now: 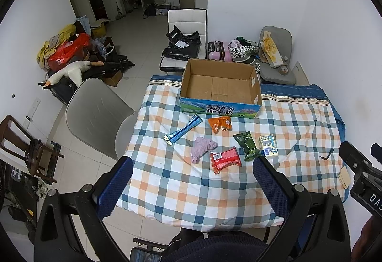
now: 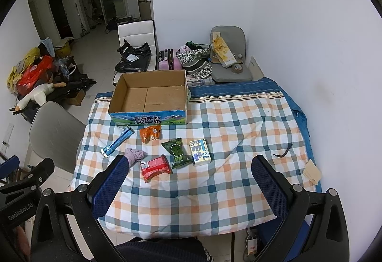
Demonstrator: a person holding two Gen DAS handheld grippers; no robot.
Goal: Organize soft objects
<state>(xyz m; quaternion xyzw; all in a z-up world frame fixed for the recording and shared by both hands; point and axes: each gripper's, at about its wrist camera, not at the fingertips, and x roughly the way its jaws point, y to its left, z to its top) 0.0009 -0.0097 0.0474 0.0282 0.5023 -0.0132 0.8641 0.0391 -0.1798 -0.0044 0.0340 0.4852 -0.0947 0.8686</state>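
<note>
Cardboard box [image 1: 220, 87] sits open-topped at the far edge of the checked cloth [image 1: 214, 190], and six items lie loose just in front of it: blue tube [image 1: 182, 132], orange packet [image 1: 220, 124], purple cloth [image 1: 203, 148], red pack [image 1: 225, 159], green pack [image 1: 247, 146], small carton [image 1: 268, 145]. Left gripper [image 1: 193, 178] hovers with fingers spread wide, holding nothing. Right gripper [image 2: 188, 178] likewise, splayed over bare cloth near the front edge. Plenty of open cloth on the right side.
</note>
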